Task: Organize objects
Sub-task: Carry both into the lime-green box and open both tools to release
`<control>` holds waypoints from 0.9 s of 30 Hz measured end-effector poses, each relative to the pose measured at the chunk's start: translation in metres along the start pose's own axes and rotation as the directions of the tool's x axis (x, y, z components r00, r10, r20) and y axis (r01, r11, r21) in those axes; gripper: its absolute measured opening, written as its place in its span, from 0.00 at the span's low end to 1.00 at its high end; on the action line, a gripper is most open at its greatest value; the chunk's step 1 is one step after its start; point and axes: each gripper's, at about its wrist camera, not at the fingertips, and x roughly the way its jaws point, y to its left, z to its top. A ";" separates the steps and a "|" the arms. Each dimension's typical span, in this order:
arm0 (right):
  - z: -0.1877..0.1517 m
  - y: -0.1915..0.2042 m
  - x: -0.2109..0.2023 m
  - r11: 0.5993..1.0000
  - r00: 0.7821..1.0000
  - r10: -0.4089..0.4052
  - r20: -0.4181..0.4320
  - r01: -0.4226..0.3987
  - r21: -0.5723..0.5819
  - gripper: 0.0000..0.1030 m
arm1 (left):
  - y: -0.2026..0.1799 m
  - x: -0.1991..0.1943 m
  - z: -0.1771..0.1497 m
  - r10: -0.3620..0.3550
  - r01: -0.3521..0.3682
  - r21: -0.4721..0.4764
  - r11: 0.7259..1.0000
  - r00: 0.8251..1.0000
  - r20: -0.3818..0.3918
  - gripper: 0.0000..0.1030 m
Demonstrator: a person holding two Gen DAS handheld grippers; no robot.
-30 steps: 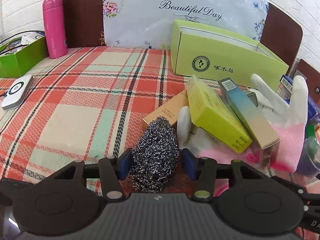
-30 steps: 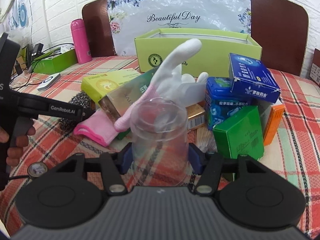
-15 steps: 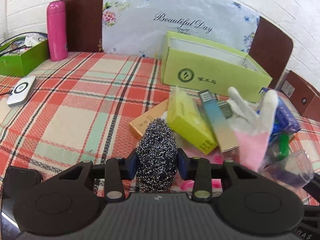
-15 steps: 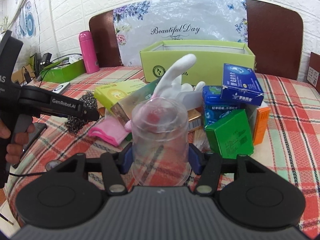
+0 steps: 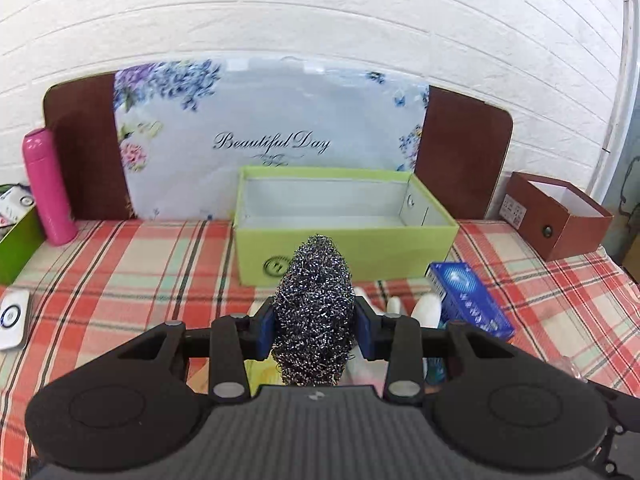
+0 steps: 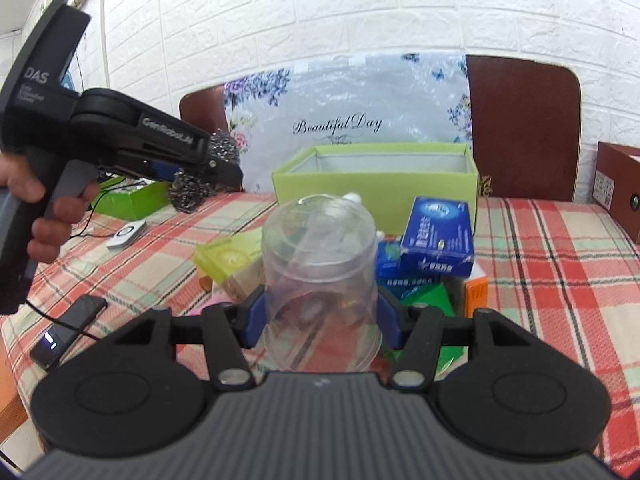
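Note:
My left gripper [image 5: 314,330] is shut on a steel wool scrubber [image 5: 313,312], held in the air in front of the open lime-green box [image 5: 344,248], whose inside shows nothing. In the right wrist view the left gripper [image 6: 208,160] and scrubber [image 6: 188,192] hang high at the left. My right gripper [image 6: 320,316] is shut on a clear plastic cup [image 6: 320,280], lifted above a pile of small boxes: a blue box [image 6: 438,240], a green box [image 6: 424,298], a yellow-green box [image 6: 226,258]. The green box [image 6: 376,188] stands behind the pile.
A pink bottle [image 5: 48,188] and a green box [image 5: 16,240] stand at the far left. A white device [image 5: 14,320] lies on the plaid cloth. A brown box [image 5: 560,216] sits at the right. A white glove [image 5: 424,310] and blue box [image 5: 468,300] lie below my left gripper. A phone [image 6: 68,332] lies left.
Both grippers have risen from the table with their loads. The left one has lifted the scrubber and swung toward the lime-green box. The right one has raised the cup above the pile.

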 end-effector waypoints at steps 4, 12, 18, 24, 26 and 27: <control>0.018 -0.008 0.003 1.000 0.999 -0.008 0.033 0.009 -0.006 0.54 | -0.005 0.011 0.018 -0.019 0.019 -0.002 1.000 1.000 0.013 0.40; 0.069 -0.022 0.028 0.999 0.995 -0.026 0.098 0.029 -0.033 0.54 | 0.000 0.028 0.052 -0.019 0.021 -0.036 0.999 0.998 0.059 0.40; 0.099 -0.035 0.073 0.995 0.991 -0.074 0.112 0.081 -0.065 0.54 | 0.007 0.057 0.071 -0.010 0.013 -0.051 0.999 0.998 0.066 0.40; 0.122 -0.059 0.135 0.988 0.989 -0.129 0.074 0.135 -0.076 0.54 | 0.014 0.102 0.089 0.001 0.004 -0.075 0.997 0.998 0.059 0.40; 0.130 -0.069 0.155 0.986 0.988 -0.144 0.056 0.148 -0.079 0.54 | 0.018 0.119 0.093 0.008 -0.004 -0.083 0.997 0.999 0.047 0.40; 0.133 -0.073 0.166 0.984 0.988 -0.151 0.042 0.155 -0.084 0.54 | 0.019 0.127 0.095 0.013 -0.010 -0.083 0.996 0.999 0.041 0.40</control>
